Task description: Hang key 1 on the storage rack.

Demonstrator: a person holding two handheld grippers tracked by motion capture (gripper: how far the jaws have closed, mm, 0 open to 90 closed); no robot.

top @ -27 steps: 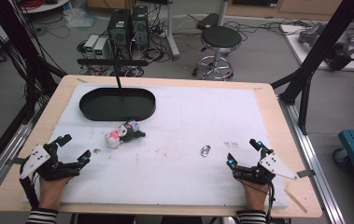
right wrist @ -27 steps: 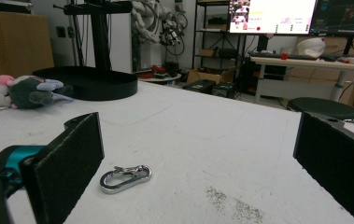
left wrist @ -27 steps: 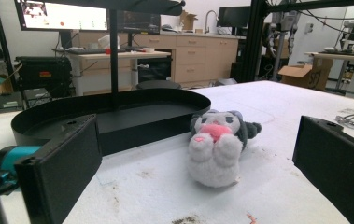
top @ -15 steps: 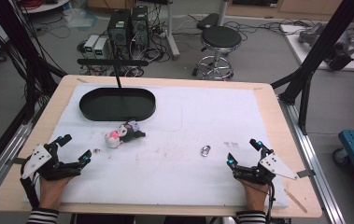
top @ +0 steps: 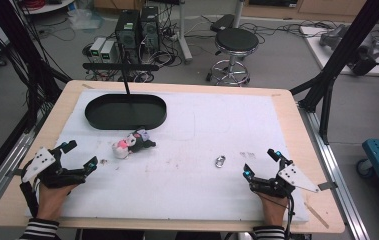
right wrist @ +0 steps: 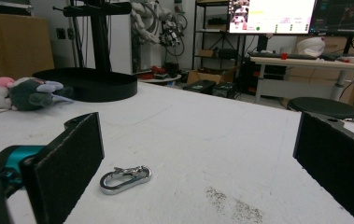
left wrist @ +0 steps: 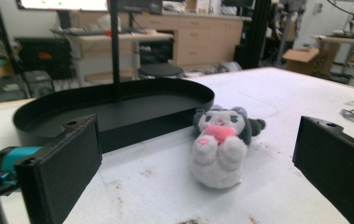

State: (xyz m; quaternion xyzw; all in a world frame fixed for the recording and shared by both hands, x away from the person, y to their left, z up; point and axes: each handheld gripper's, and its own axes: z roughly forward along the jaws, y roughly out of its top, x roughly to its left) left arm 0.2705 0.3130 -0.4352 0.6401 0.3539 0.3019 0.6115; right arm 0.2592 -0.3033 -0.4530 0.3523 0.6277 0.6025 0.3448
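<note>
Black jaws on our left gripper (top: 79,156) gape wide, plush toy (left wrist: 222,145) sitting free just ahead, tray (left wrist: 118,122) behind it. Our right gripper (top: 262,163) is wide too, carabiner (right wrist: 125,178) just ahead, bare mat (top: 227,130) all round.

— What's that soft toy (left wrist: 221,147) made of?
— Fuzzy plush cloth, matt, white and grey with a pink patch.

— And the clip (right wrist: 125,178)?
— Polished metal, shiny and smooth.

— The tray (top: 126,111)?
— Black, smooth, with a dull sheen, maybe plastic.

— The counter (top: 297,125)?
— Pale wood at the edges, covered by a matt white sheet with a slightly rough, stained surface.

— The gripper jaws?
— Matt black, faintly grainy pads.
</note>
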